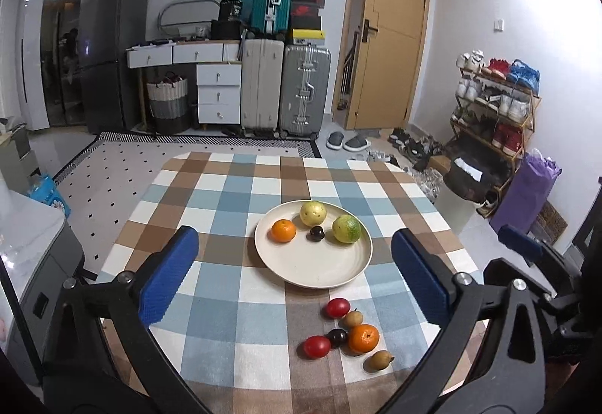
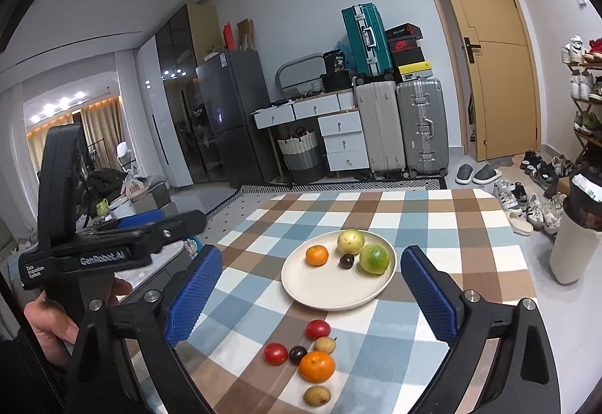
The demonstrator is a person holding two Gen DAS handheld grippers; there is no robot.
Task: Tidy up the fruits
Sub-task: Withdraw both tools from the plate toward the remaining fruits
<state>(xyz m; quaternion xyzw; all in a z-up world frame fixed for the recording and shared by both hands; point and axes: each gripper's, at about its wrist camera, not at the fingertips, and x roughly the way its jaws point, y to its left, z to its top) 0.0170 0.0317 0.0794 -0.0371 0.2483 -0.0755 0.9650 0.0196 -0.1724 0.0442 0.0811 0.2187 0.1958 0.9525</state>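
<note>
Left gripper nearest, jaws spread wide, nothing between pads, hanging above table. Right gripper likewise agape, empty. Checked cloth covers table. Cream plate mid-table holds yellow fruit, green fruit, orange, dark plum. Loose cluster on cloth just nearer than plate: second orange, two red tomatoes, second plum, two small brown fruits. Hand grips left tool's handle.
</note>
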